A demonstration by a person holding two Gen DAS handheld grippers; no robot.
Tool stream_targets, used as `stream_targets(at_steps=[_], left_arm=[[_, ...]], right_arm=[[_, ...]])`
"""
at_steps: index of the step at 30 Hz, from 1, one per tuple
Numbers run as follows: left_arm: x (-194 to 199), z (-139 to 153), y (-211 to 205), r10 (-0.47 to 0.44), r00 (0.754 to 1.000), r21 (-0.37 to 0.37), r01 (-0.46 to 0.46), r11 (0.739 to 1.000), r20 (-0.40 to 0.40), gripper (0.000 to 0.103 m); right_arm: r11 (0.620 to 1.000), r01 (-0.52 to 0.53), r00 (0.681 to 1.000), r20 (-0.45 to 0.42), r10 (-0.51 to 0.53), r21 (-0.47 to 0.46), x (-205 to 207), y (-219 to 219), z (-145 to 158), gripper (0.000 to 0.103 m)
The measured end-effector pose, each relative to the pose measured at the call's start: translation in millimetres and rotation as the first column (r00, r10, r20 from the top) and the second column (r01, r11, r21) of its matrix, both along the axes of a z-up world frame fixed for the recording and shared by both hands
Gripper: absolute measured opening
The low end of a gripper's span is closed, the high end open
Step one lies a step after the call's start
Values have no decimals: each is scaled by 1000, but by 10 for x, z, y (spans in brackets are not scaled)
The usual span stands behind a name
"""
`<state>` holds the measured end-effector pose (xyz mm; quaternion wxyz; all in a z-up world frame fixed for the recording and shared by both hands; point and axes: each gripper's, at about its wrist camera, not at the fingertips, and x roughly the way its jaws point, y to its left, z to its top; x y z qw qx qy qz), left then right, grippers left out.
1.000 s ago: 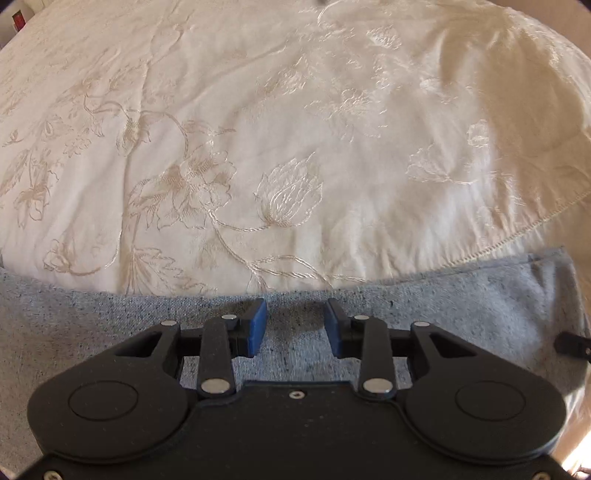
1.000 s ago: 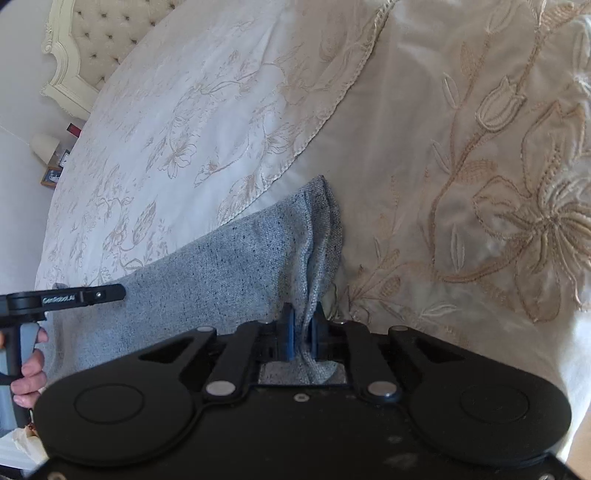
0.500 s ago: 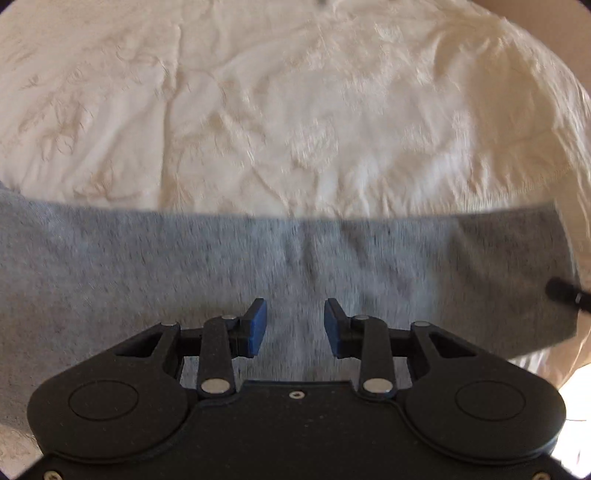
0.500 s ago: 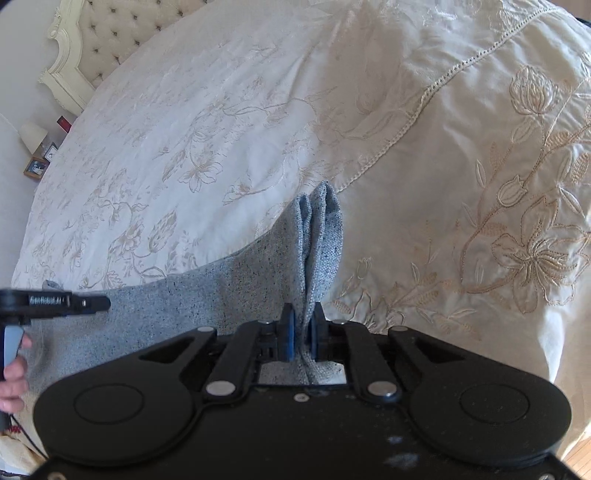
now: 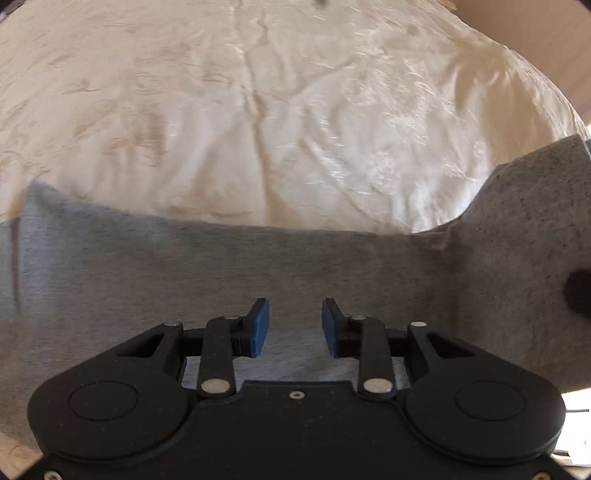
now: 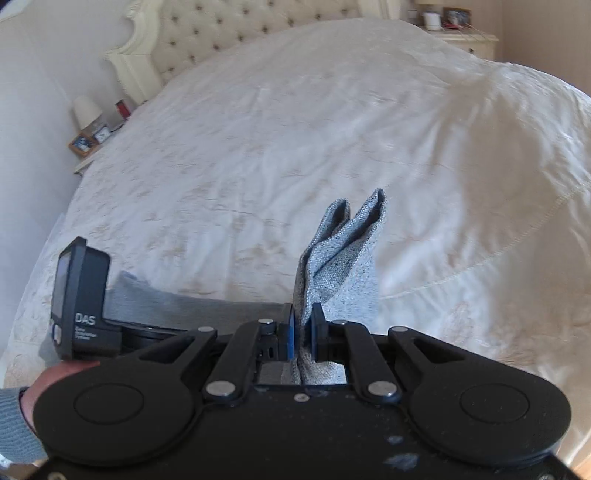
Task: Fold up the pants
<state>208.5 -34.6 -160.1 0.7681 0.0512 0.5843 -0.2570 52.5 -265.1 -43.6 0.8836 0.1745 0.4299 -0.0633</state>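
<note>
Grey knit pants (image 5: 258,266) lie in a long band across the cream bedspread (image 5: 258,110). My left gripper (image 5: 295,314) hovers over the band. Its jaws are closing, its blue pads (image 5: 260,326) are still apart, and nothing is pinched between them. My right gripper (image 6: 303,321) is shut on one end of the pants (image 6: 343,251), which is raised off the bed with its folded tip standing up past the pads. In the right wrist view the left gripper's body (image 6: 81,295) and the hand (image 6: 55,376) holding it show at the lower left.
The embroidered bedspread (image 6: 295,129) stretches away to a tufted headboard (image 6: 229,33). A nightstand with a lamp (image 6: 88,110) stands at the bed's left, another nightstand (image 6: 465,37) at the far right. The bed's edge falls away on the right.
My right gripper has risen and turned with the pants end held, and the headboard has come into view. My left gripper has pulled back, so more of the grey band shows.
</note>
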Motion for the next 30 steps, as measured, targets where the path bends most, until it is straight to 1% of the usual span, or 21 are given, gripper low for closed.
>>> stream_targets(at_steps=[1, 3, 6, 8, 10, 12, 13, 15, 17, 20, 21, 24, 26, 28, 30], left_arm=[[66, -7, 186, 29, 1000, 9, -29, 1000, 6, 39], [131, -53, 515, 82, 997, 44, -82, 996, 16, 39], [251, -174, 910, 150, 989, 108, -149, 983, 1, 39], [313, -237, 1123, 185, 983, 127, -181, 975, -17, 39], [334, -258, 1298, 201, 979, 130, -196, 972, -26, 39], [343, -243, 1371, 202, 979, 126, -197, 972, -27, 39], [337, -225, 1376, 199, 980, 113, -195, 974, -27, 39], [325, -178, 1367, 187, 982, 91, -184, 979, -26, 39], [320, -110, 1303, 171, 985, 62, -169, 984, -19, 39], [262, 41, 1145, 144, 990, 7, -144, 990, 4, 39], [247, 79, 1071, 135, 991, -12, -135, 991, 11, 39], [142, 124, 850, 86, 996, -43, -85, 996, 32, 40], [77, 26, 688, 43, 999, -22, -43, 999, 16, 40], [37, -177, 551, 12, 1000, 17, -12, 1000, -23, 40], [20, -476, 417, -20, 997, 112, 28, 993, -74, 40]], right_arm=[[999, -27, 1000, 10, 26, 22, 85, 226, -21, 9], [994, -97, 995, 4, 97, 43, 298, 743, -207, 9], [982, -184, 981, -60, 187, 47, 586, 1424, -714, 9], [973, -229, 967, -111, 229, 9, 718, 1792, -1066, 11], [966, -259, 956, -149, 252, -26, 802, 2020, -1315, 19], [960, -271, 956, -138, 261, -63, 817, 2145, -1372, 23], [958, -279, 955, -128, 269, -69, 808, 2176, -1342, 27], [954, -294, 953, -93, 288, -53, 813, 2161, -1286, 28], [953, -302, 953, -44, 301, -28, 695, 2075, -1174, 30], [968, -250, 968, -5, 250, -9, 479, 1835, -1008, 33], [975, -223, 975, -7, 223, 5, 403, 1725, -981, 33], [988, -148, 987, -62, 151, 52, 181, 1423, -989, 34], [990, -130, 985, -105, 135, 56, -2, 1295, -1004, 36], [989, -133, 981, -137, 140, 57, -154, 1226, -1055, 36], [987, -150, 972, -177, 157, 50, -240, 1210, -1146, 36]])
